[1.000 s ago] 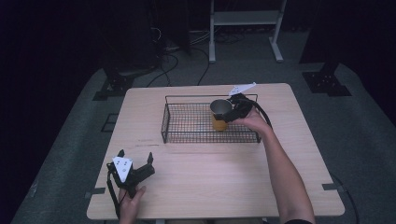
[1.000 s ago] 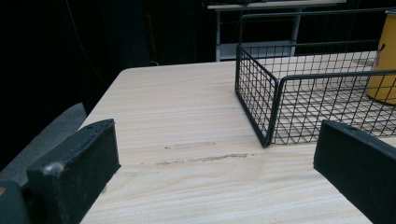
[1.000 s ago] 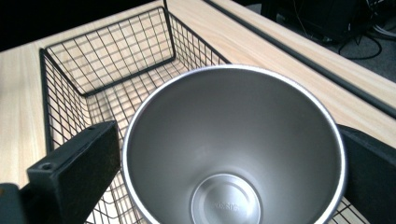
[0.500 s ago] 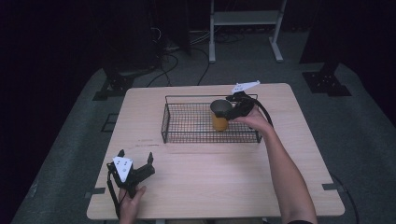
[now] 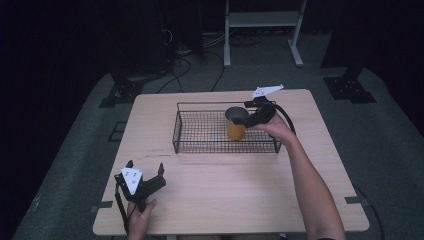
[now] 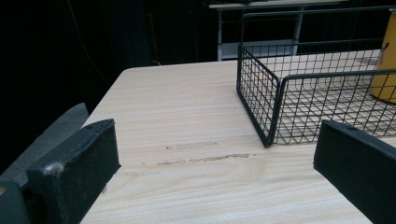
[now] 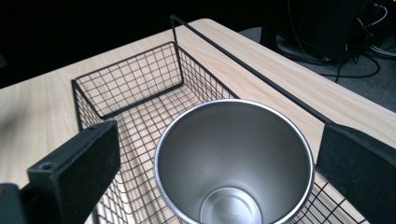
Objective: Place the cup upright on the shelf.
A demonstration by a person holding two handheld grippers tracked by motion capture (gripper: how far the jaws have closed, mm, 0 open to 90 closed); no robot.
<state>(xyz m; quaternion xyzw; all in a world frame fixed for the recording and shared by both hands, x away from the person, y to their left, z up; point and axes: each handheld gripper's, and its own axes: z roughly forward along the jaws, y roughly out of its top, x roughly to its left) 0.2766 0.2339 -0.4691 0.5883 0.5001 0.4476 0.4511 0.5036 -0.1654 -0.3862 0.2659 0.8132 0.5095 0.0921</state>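
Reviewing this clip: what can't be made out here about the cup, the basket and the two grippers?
- Cup: in the right gripper view its outer wall is hidden by its own rim, so contact with the right gripper can't be told.
- Cup in the left gripper view: cut off by the right edge.
- Basket: whether the cup rests on its floor is unclear in the high view.
- Left gripper: small in the high view.

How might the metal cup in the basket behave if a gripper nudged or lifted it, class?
The cup is tall and narrows toward its base, so it may tip. Its empty, smooth steel inside suggests it is light and possibly slippery.
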